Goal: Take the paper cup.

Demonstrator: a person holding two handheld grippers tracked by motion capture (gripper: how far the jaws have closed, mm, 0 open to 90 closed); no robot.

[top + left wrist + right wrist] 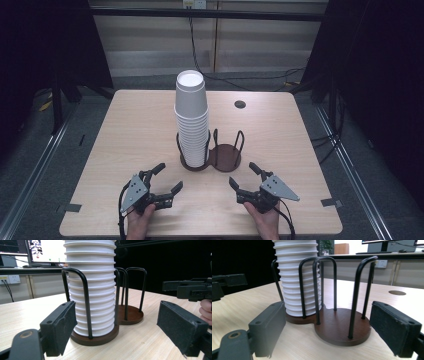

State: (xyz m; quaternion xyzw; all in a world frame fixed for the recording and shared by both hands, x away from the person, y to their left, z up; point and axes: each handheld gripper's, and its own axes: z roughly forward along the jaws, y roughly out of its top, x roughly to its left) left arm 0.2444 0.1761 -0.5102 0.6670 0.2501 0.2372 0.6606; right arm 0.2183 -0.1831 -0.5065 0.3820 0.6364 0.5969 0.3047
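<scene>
On the desk (125, 130), 2 empty claws, left (167, 178) and right (241, 176), are gaping wide; nudging the tall cup stack (191, 117) (top-heavy) risks toppling it.

Cup stack (191, 117): white paper cups nested upside down, tall and upright, ribbed with rims along its lower part, flat base uppermost. Stands in the left bay of the holder, at the table's middle.

Cup holder (226, 156): two joined round brown wooden bases, each ringed by upright black wire loops. Left bay filled by the stack; right bay empty, its base bare.
</scene>
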